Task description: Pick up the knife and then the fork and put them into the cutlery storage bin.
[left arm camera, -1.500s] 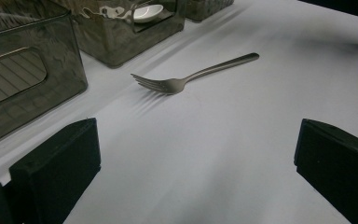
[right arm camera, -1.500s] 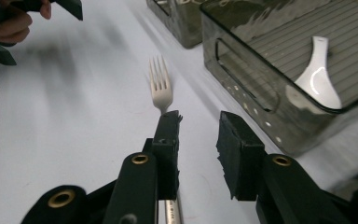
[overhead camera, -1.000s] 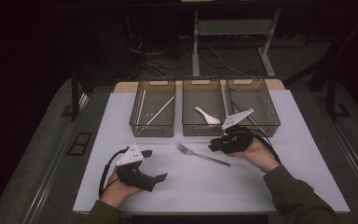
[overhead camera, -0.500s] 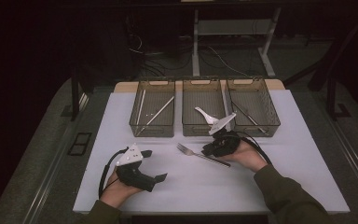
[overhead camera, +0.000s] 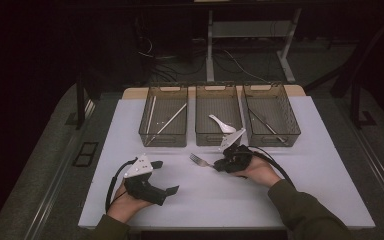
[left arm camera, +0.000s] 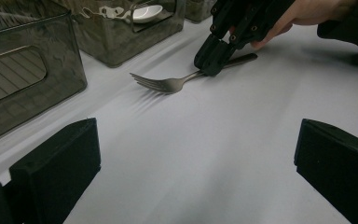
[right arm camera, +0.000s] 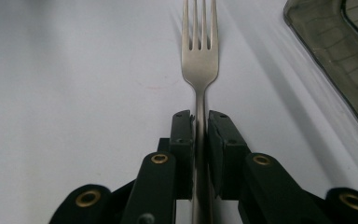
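While right gripper fingers close on fork, left gripper fingers apart, spoon in middle bin

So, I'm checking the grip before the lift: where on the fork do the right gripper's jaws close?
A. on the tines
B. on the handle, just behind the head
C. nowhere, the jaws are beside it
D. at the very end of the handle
B: in the right gripper view the right gripper has its jaws on either side of the fork on its narrow handle, just behind the head, with the tines free ahead of them.
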The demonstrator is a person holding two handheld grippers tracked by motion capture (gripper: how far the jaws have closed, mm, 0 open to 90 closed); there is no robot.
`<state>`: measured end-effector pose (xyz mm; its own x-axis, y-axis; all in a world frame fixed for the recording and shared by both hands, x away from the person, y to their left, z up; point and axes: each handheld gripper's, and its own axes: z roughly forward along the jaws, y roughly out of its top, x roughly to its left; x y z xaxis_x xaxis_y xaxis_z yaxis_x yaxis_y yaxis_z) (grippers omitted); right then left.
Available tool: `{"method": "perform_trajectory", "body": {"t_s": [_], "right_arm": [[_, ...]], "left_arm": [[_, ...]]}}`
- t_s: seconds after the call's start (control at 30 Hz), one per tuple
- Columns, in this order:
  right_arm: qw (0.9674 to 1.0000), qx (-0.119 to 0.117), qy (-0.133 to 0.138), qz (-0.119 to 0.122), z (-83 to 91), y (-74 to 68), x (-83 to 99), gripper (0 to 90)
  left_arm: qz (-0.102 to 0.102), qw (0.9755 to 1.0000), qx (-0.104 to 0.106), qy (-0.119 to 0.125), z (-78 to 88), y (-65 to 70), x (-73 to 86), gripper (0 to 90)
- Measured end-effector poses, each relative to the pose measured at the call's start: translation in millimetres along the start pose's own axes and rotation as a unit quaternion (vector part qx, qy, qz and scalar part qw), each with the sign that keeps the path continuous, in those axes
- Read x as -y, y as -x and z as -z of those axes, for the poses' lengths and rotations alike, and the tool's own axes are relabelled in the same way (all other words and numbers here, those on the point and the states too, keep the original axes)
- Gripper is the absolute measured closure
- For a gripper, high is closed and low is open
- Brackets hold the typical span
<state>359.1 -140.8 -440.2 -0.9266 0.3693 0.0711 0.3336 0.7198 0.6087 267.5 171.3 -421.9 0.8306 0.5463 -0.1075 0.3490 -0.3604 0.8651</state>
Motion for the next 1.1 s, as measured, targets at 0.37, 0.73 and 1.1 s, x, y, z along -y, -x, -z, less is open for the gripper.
{"method": "perform_trajectory", "body": {"t_s": [0.37, 0.73, 1.1], "right_arm": [[0.9998, 0.012, 0.013, 0.007, -0.7, -3.2, 3.7, 82.9], [0.9997, 0.011, 0.020, 0.002, -0.1, -2.5, 6.1, 84.2], [0.9994, 0.008, 0.032, -0.009, 5.9, 1.4, 5.8, 84.2]], "left_arm": [[-0.002, 1.0000, 0.001, -0.001, -0.6, 0.4, -0.2, 0.0], [-0.001, 1.0000, 0.001, -0.001, -0.4, 0.2, -0.1, 0.0], [0.000, 1.0000, 0.001, 0.000, -0.2, 0.0, 0.0, 0.0]]}}
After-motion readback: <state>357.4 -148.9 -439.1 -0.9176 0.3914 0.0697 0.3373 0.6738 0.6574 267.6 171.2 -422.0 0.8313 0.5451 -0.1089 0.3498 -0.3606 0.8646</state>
